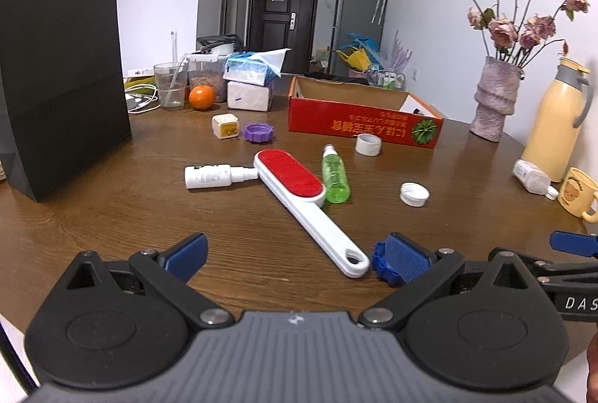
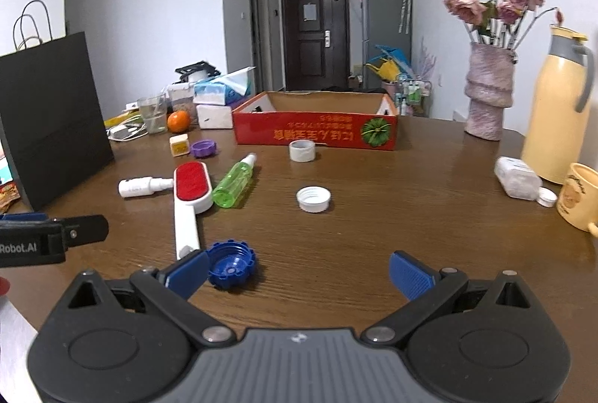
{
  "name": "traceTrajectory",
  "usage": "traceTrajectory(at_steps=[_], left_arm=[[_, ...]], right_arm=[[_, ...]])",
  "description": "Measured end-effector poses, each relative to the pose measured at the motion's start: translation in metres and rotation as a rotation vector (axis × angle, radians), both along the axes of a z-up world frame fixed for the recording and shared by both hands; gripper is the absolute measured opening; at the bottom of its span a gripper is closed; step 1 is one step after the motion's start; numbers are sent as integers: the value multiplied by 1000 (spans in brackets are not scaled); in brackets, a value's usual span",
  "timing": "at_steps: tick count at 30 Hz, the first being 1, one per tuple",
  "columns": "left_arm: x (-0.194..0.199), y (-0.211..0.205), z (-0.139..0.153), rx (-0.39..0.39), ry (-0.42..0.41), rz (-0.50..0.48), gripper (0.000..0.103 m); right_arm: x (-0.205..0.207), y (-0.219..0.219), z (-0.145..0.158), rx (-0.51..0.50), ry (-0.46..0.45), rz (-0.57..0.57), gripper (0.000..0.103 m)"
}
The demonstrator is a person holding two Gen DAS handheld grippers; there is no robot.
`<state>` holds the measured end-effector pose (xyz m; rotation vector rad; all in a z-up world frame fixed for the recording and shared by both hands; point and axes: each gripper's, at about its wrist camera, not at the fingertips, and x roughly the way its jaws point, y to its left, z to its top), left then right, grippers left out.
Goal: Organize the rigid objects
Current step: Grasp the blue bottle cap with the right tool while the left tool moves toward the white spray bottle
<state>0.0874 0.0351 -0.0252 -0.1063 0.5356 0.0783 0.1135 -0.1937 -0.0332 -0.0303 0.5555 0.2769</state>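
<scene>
left tongs (image 1: pixel 297 255) agape, right tongs (image 2: pixel 299 274) agape

Both of your wrist cameras sit low over the near edge of the tabletop (image 1: pixel 112 216), looking across it toward the red box (image 1: pixel 358 119) and the door. The left view stands left of the right one; both share the lint brush (image 2: pixel 188 193) and blue cap (image 2: pixel 231 264).

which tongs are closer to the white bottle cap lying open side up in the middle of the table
Right. The white cap lies ahead of the open right tongs, roughly between their fingers' line. The left tongs, also open, sit farther left, by the lint brush handle.
</scene>
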Motion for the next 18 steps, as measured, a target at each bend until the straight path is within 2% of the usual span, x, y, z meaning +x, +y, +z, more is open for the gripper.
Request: traceTrajectory(at_steps=[11,13,15,18], left_arm=[[33,28,-18,-17,33,8,103],[39,33,-21,-18,41,10,103],[44,38,-24,-26,50,12,103],[50,45,-27,-35,61,16,103]], right_arm=[[34,34,-21,-16,49,45,102],[39,40,-26,-25,60,49,100],[45,45,-30,-28,75,61,94],[51,52,-36,-30,92,81,93]])
